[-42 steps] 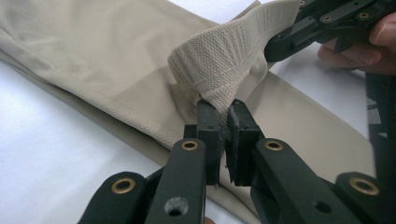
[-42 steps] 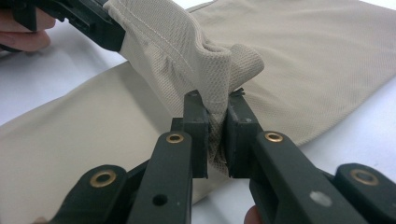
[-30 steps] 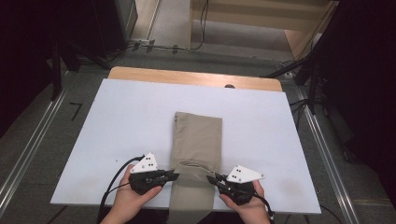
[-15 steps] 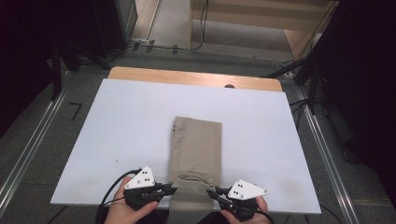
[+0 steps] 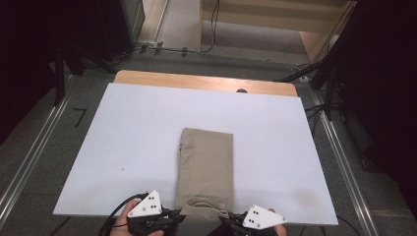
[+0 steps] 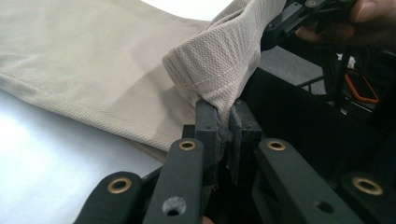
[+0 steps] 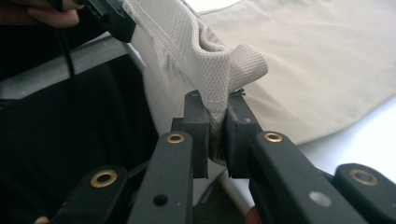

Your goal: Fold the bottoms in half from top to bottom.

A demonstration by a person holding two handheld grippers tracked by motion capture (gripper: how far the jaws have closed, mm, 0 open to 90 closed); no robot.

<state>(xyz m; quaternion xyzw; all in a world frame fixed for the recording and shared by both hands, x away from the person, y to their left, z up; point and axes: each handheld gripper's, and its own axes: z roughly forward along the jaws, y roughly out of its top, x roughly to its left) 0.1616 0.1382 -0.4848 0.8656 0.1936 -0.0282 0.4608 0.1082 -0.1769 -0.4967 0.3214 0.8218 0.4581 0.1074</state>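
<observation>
Cloth: a folded beige garment (image 5: 205,164) of fine mesh fabric lies lengthwise on the white table top (image 5: 123,142), its far end squared off toward the middle of the board, its near end at the board's near edge.

Near hem: the ribbed band (image 5: 202,202) at the near end is lifted off the table and arches between the two tools – a shallow loop seen from above.

Left gripper (image 5: 173,220): at the near left corner of the cloth, held in a hand (image 5: 120,227) at the bottom of the high view. In the left gripper view its jaws stand nearly together with the stitched hem (image 6: 219,70) pinched between the pads – clamped on the garment.

Right gripper (image 5: 235,221): at the near right corner, level with the other tool and well apart from it across the width of the cloth. In the right gripper view the pads press on a fold of the ribbed edge (image 7: 219,70), which bulges up just above them; its jaws have just been opening a little, with the cloth between them.

Cloth relative to the tools: the body of the garment stretches away from both jaw pairs onto the table, flat beyond the raised hem.
</observation>
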